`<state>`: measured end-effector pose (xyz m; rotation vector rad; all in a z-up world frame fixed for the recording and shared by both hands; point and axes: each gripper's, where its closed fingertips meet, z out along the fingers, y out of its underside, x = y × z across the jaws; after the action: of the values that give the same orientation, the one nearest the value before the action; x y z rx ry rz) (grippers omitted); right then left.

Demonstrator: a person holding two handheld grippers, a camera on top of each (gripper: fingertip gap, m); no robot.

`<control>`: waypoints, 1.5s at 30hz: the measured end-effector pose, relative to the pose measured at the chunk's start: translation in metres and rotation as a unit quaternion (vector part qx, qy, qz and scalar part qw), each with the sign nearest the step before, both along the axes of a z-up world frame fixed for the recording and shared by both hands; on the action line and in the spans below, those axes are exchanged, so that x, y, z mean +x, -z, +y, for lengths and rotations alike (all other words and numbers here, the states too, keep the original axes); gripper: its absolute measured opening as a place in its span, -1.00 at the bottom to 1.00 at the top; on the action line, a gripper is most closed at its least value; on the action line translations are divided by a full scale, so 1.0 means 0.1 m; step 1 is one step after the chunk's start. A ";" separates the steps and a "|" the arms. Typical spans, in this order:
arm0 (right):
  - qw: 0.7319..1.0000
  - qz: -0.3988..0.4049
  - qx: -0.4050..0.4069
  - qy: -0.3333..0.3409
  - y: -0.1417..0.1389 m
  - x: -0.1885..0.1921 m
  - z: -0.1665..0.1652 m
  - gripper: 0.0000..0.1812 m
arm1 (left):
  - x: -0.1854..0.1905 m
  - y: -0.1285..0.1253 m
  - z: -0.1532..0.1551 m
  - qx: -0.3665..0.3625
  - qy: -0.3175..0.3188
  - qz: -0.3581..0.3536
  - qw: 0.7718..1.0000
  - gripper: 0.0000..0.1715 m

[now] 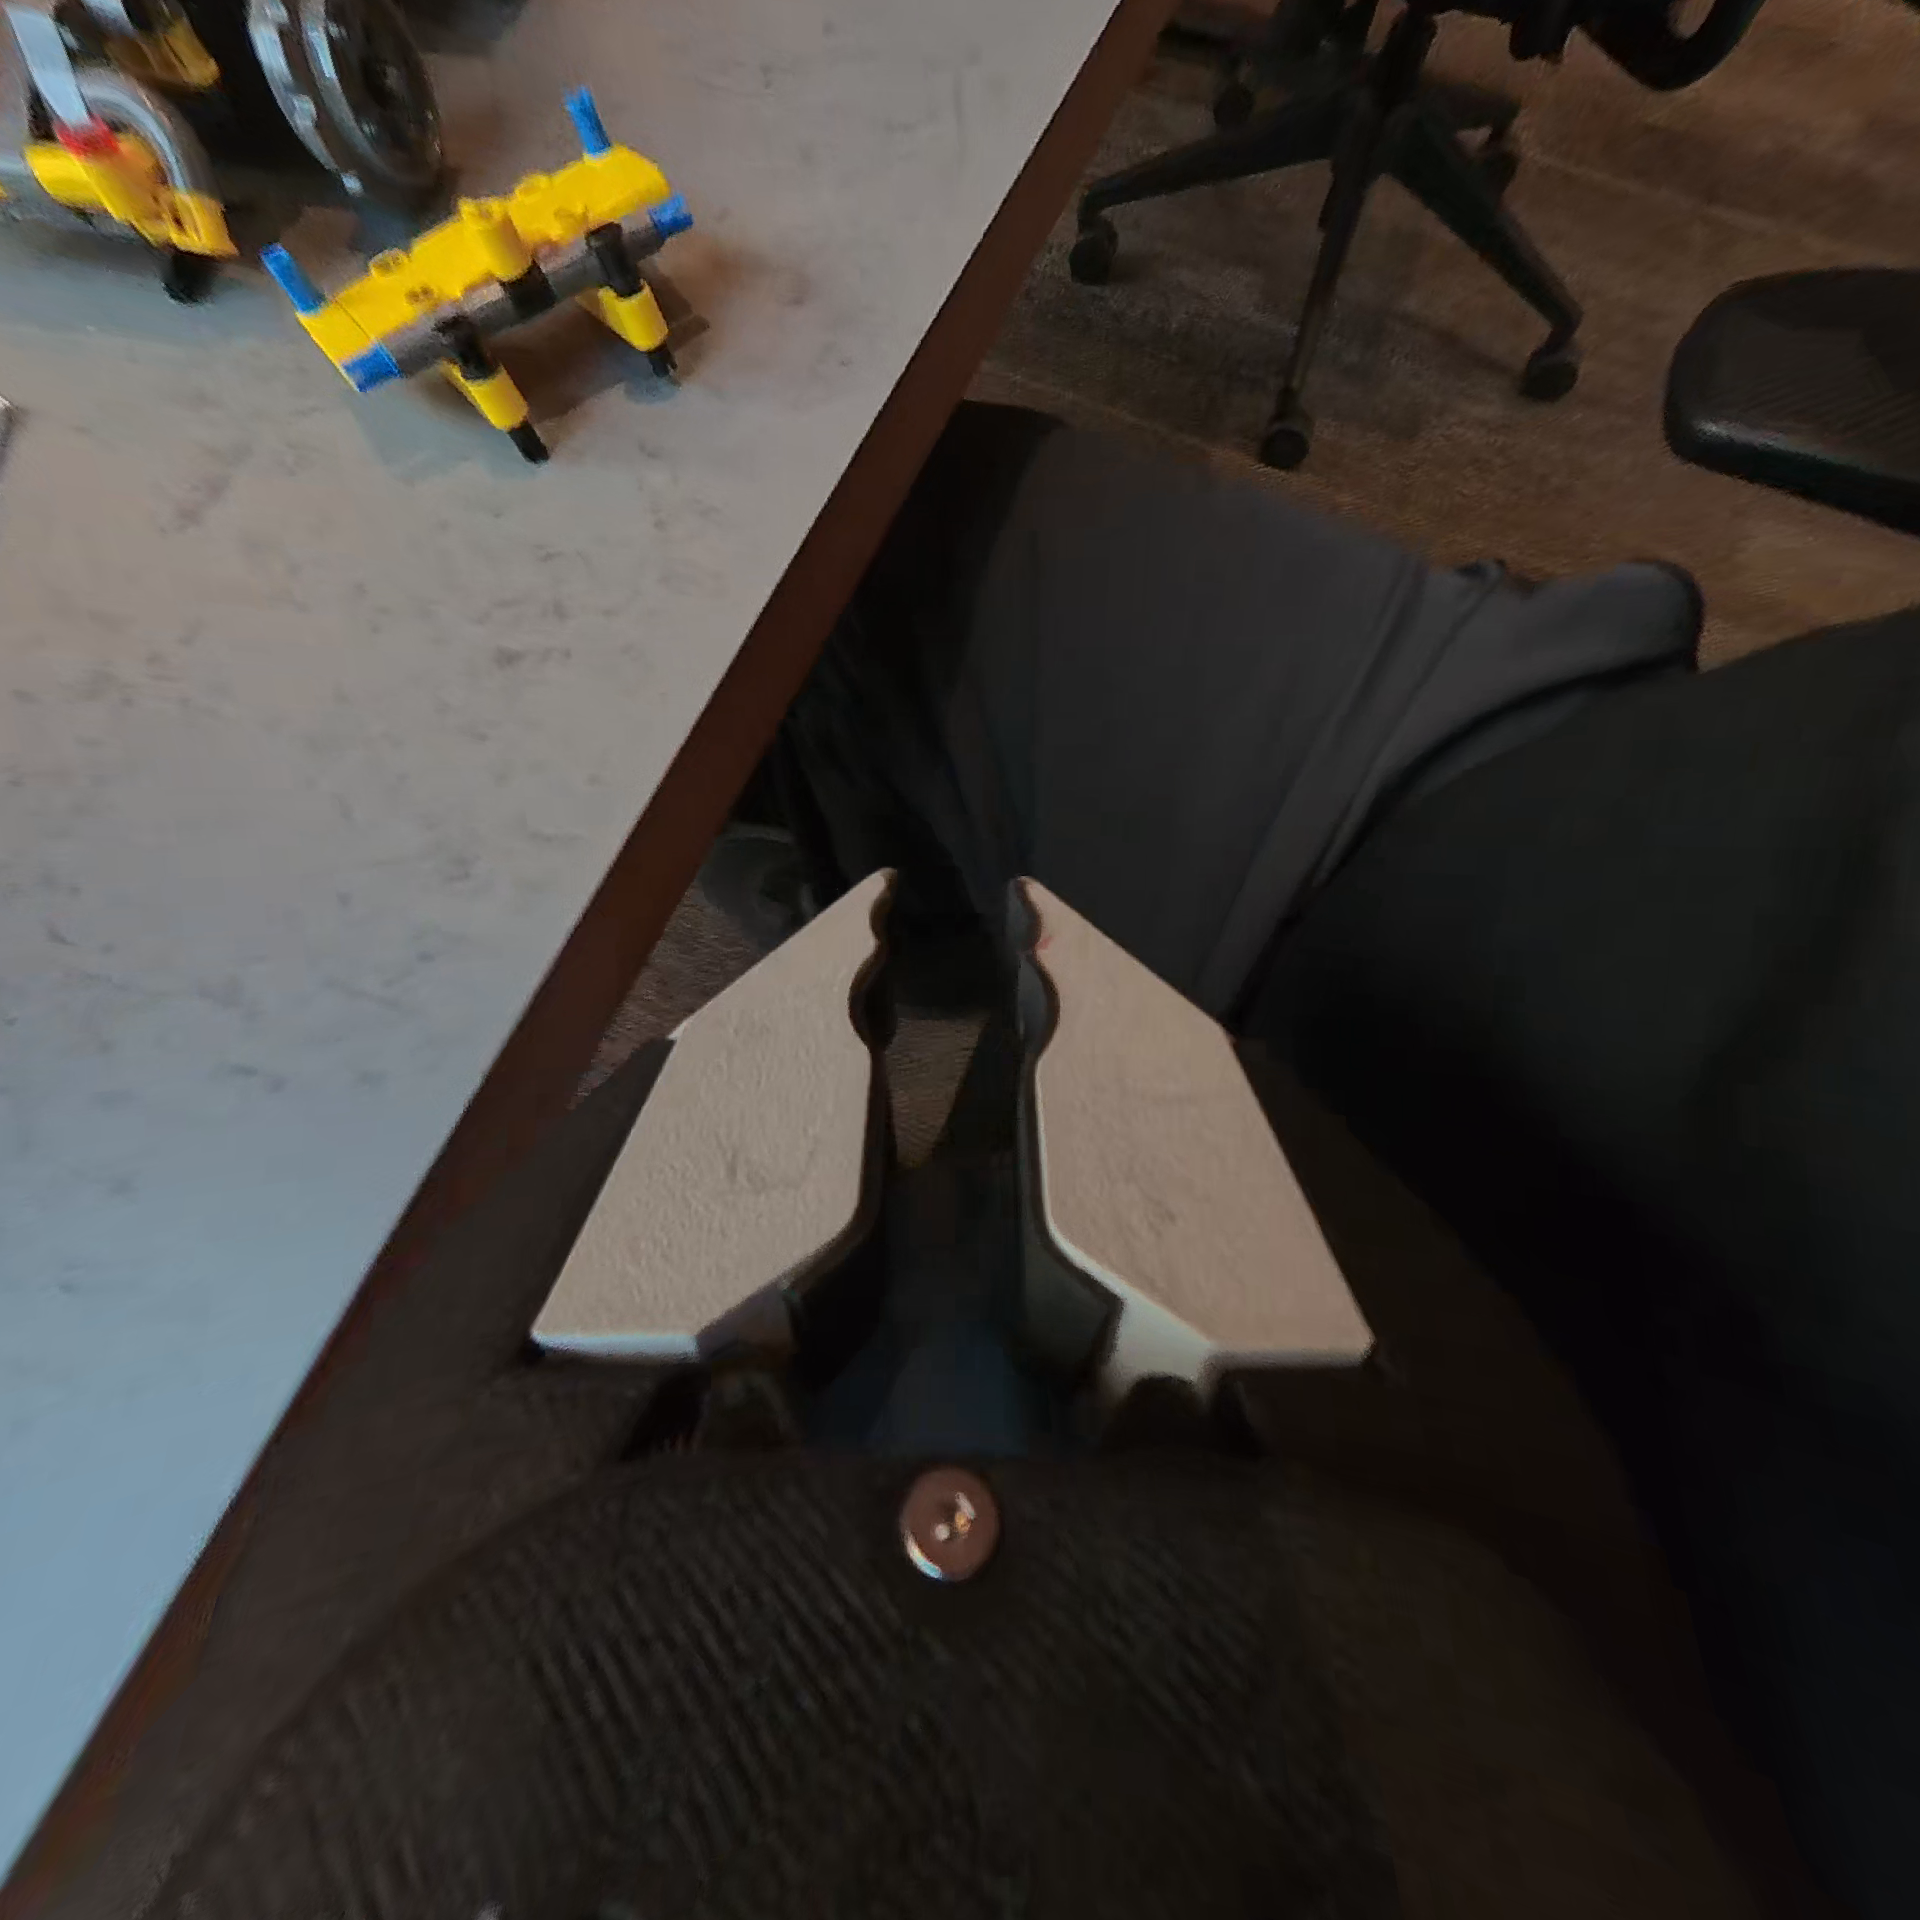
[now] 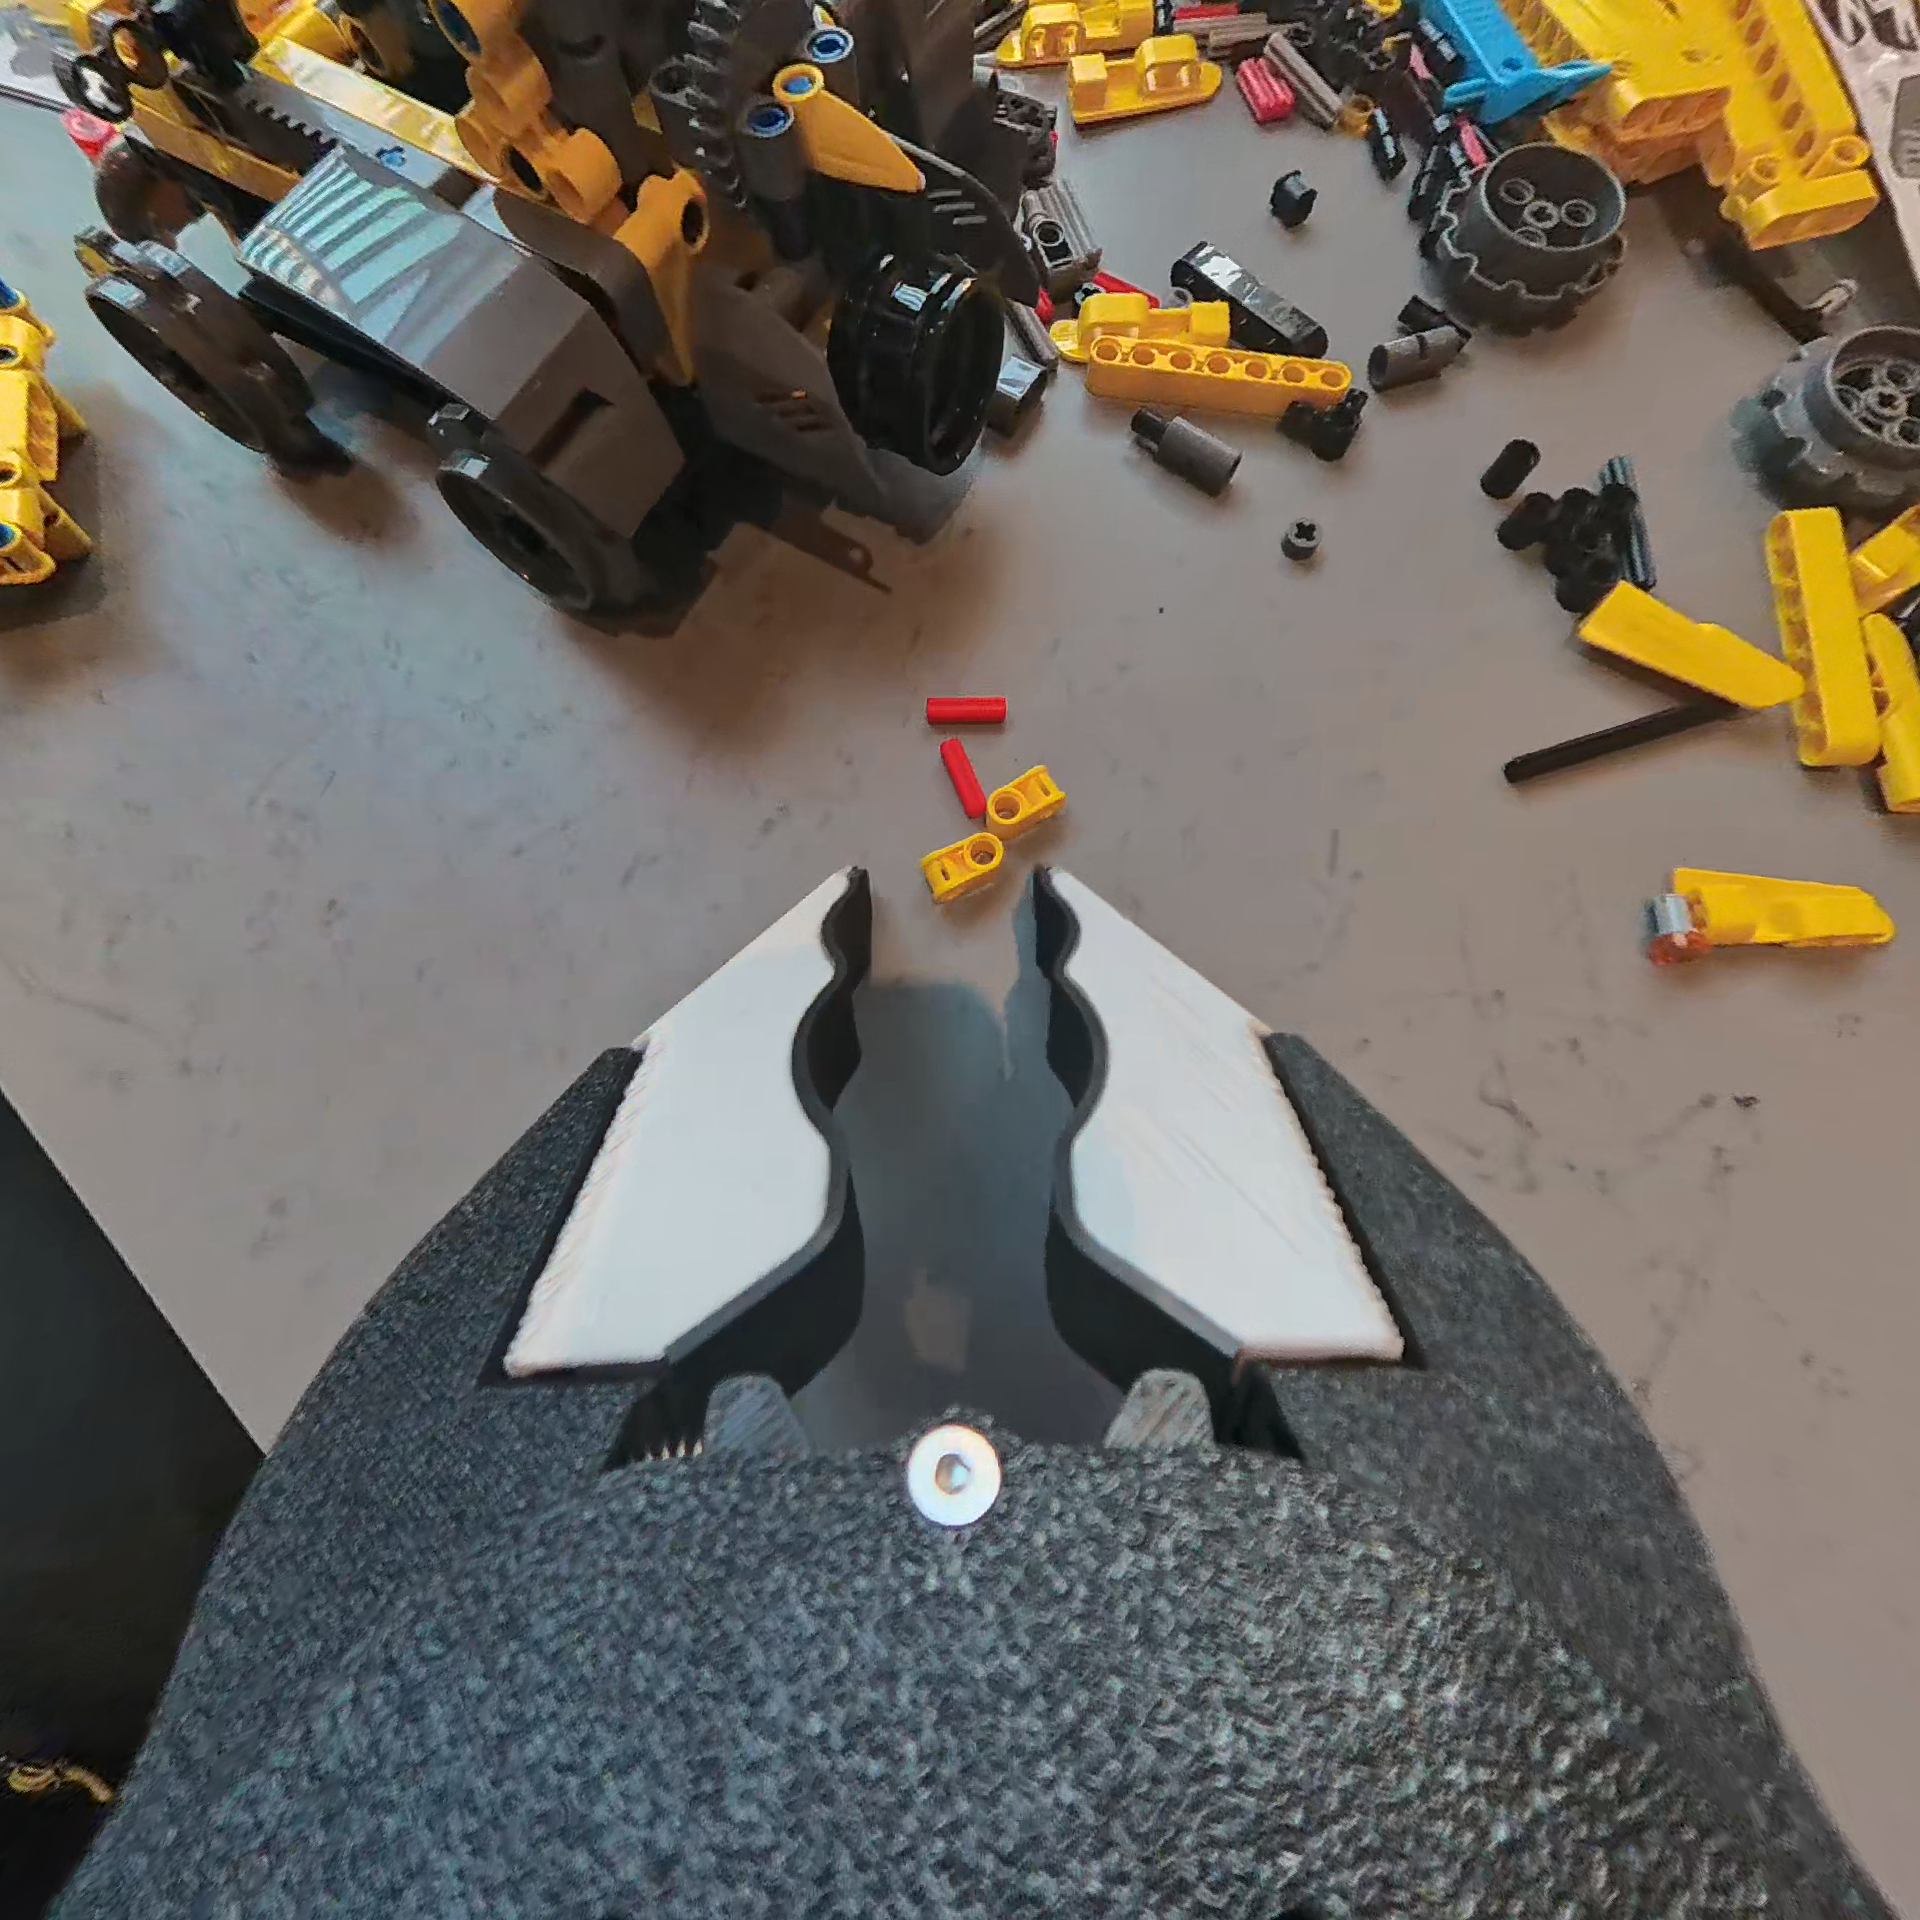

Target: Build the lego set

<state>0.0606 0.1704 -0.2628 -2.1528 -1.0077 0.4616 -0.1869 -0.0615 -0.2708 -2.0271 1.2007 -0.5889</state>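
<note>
My right gripper [image 2: 951, 883] is open and empty, low over the grey table [image 2: 416, 831]. Just ahead of its tips lie two small yellow connector pieces [image 2: 964, 864] [image 2: 1023, 802] and two short red pins [image 2: 966, 711] [image 2: 962, 777]. A partly built yellow and grey toy vehicle [image 2: 582, 291] stands beyond them. My left gripper [image 1: 956, 894] is open and empty, held off the table's edge [image 1: 831, 582] above a person's dark-trousered leg [image 1: 1195, 727]. A small yellow, grey and blue brick assembly [image 1: 488, 270] stands on the table far to its upper left.
Many loose yellow, black and grey parts [image 2: 1216, 364], grey wheel hubs [image 2: 1538, 229] and a black axle [image 2: 1621, 740] lie at the right. A yellow piece with an orange tip [image 2: 1766, 914] lies nearer. An office chair base [image 1: 1351, 229] stands on the carpet. My right fingertips sit around 35 centimetres from my left ones. From my right tips it is roughly 11 centimetres to the black axle [image 2: 1621, 740]; from my left, 45 centimetres.
</note>
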 end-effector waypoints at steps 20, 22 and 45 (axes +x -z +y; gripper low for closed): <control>1.000 0.003 0.009 -0.004 -0.03 -0.04 -0.27 -0.80 | -0.04 0.12 -0.06 -0.055 -0.007 -0.018 0.998 -0.81; 1.000 0.001 0.007 0.000 -0.03 -0.01 -0.27 -0.72 | -0.03 0.13 -0.06 -0.057 -0.007 -0.018 0.998 -0.81; 0.990 0.014 0.117 -0.074 -0.37 -0.54 -0.45 -0.83 | -0.22 -0.23 0.26 -0.037 -0.115 -0.131 0.984 -0.97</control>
<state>0.0063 0.1252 -0.2256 -1.8668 -1.1509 0.4189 -0.2094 -0.0354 -0.2474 -2.0387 0.7890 -0.7669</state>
